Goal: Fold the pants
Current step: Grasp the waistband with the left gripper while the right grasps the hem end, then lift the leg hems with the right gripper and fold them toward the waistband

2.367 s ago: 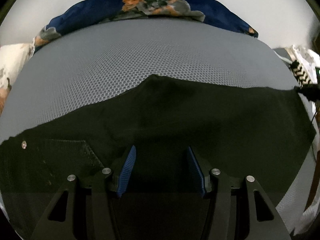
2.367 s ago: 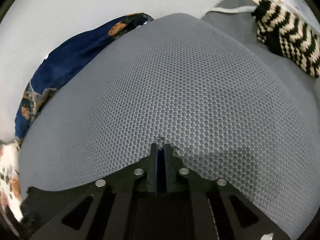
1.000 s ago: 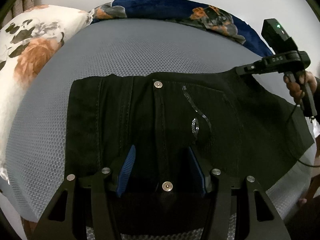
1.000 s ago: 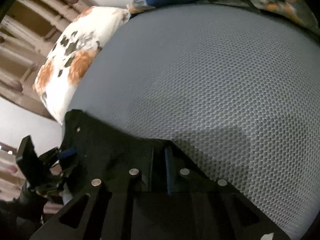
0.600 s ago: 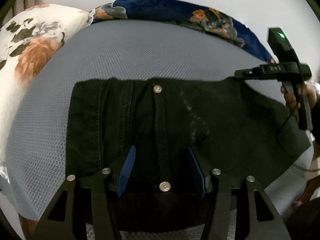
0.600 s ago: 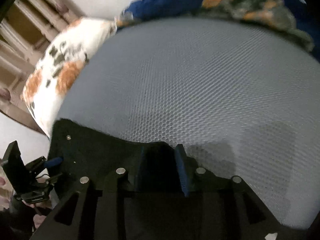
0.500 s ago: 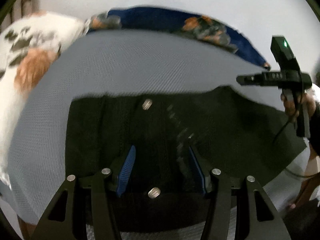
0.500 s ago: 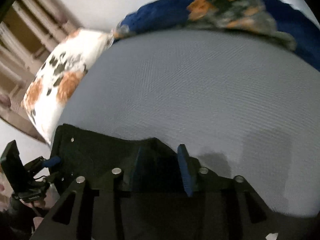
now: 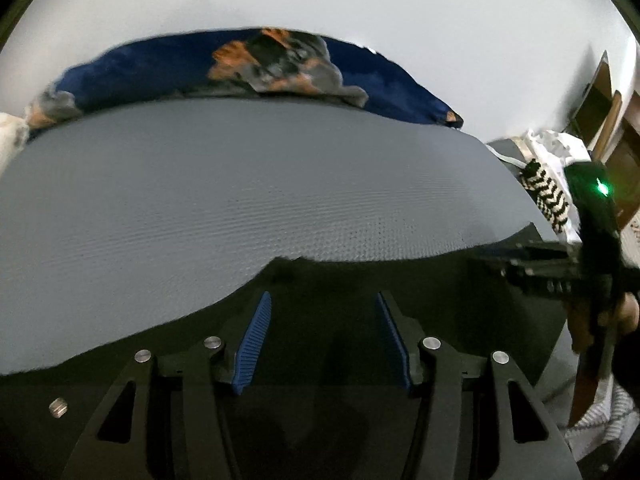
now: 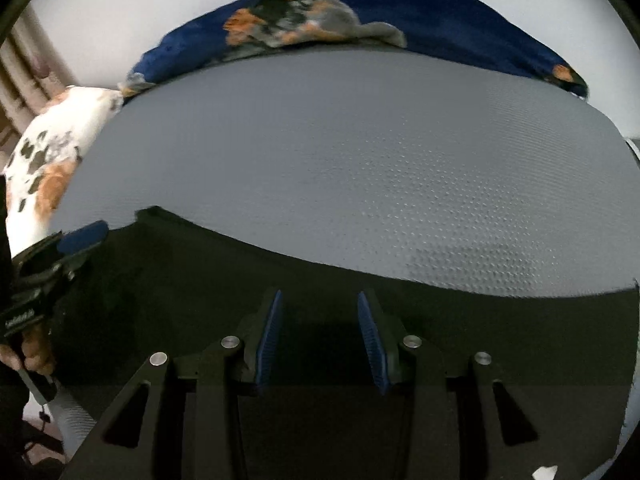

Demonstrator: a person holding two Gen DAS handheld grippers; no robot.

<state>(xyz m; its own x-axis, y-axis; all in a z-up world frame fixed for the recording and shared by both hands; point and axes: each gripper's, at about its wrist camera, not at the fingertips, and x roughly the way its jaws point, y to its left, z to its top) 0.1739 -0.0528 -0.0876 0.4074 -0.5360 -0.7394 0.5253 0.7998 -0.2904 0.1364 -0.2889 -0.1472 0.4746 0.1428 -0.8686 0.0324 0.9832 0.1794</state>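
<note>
pants [image 9: 320, 280] flat on grey mattress [image 9: 240, 200] | left tool [image 9: 322, 312] agape above | right tool [image 10: 318, 312] agape above

The black denim pants [image 9: 360, 280] run off the lower picture edges, and motion blur smears the grey honeycomb-textured bed cover [image 10: 360, 152].

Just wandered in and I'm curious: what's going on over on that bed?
A person is folding black pants on a grey mesh-covered bed, holding a two-finger tool in each hand. The left gripper and the right gripper are both open, poised over the dark fabric, gripping nothing. A blue floral blanket lies along the far edge.
</note>
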